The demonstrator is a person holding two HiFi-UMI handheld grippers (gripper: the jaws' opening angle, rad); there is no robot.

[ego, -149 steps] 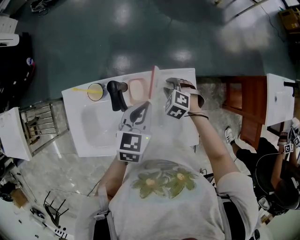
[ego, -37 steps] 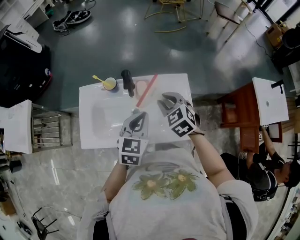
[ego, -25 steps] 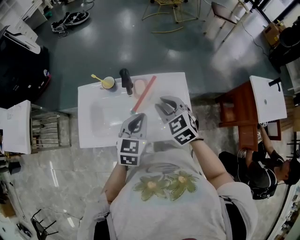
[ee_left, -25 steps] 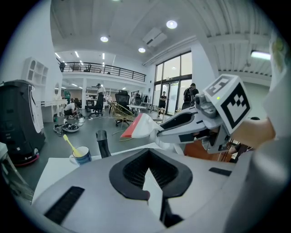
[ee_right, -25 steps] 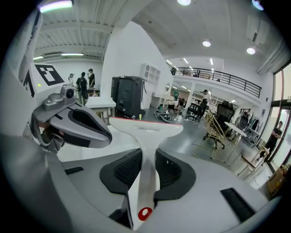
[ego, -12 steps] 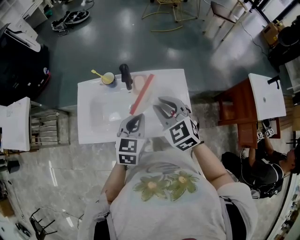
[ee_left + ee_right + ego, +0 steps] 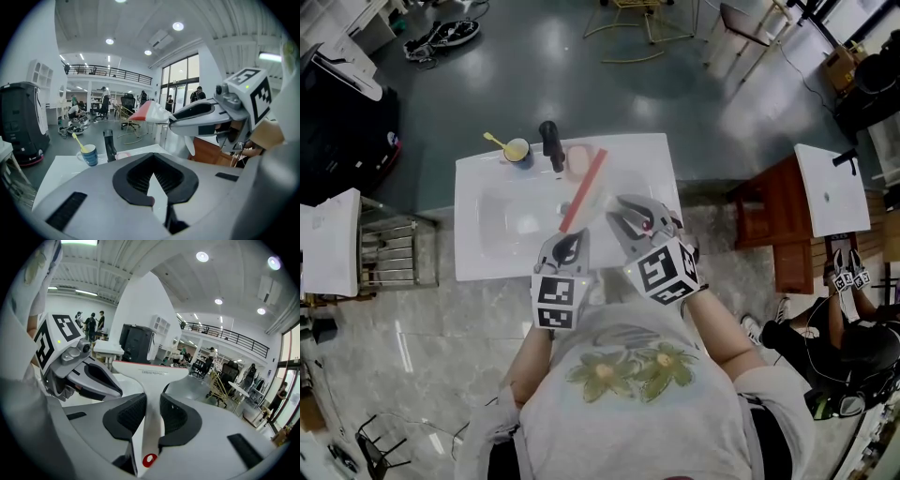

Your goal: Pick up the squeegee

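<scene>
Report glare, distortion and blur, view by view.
Head view: pale glare patches on the glossy floor, otherwise sharp, with the edges bowed. Left gripper view: strong fisheye with black corners, and the jaws loom large. Right gripper view: same fisheye and dark rim. The squeegee in the right hand-held gripper is crisp, and the ceiling lamps are blown out.

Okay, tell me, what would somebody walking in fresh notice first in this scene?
First, the squeegee with its red-edged blade, clamped by its white handle in the right gripper and raised above the white washbasin. The left gripper sits just beside it, jaws together and empty. At the basin's far edge, a blue cup holding a yellow toothbrush stands next to a black tap.
</scene>
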